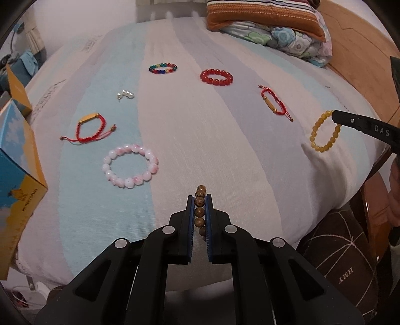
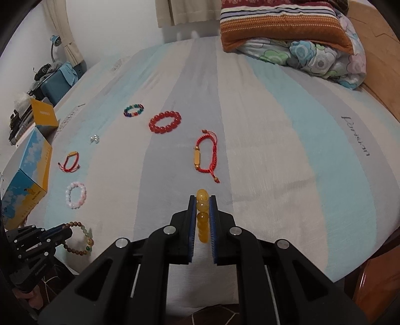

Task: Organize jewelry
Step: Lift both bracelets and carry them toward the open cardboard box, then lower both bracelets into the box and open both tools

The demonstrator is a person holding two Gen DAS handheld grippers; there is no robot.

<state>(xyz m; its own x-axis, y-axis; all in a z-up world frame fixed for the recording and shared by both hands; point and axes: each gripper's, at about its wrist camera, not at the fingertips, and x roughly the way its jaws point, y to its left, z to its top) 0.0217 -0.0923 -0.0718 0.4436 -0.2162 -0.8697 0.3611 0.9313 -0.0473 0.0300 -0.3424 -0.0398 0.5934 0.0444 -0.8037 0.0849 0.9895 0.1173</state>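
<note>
We hold two bracelets over the near edge of the bed [image 1: 225, 125]. Our left gripper [image 1: 199, 200] is clenched on the wooden bead bracelet [image 1: 200, 212], and our right gripper [image 2: 202, 200] is clenched on the yellow bead bracelet [image 2: 202, 217]. On the striped sheet lie the pink bracelet [image 1: 130, 165], the red bead bracelet [image 1: 216, 76], the multicolour bracelet [image 1: 163, 68] and two red cord bracelets [image 1: 274, 103], all well apart.

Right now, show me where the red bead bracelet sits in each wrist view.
Left wrist: red bead bracelet lies upper centre, right of the multicolour bracelet.
Right wrist: it lies left of centre, again just right of the multicolour bracelet.
Shared landmark: the orange striped pillow at the top.
</note>
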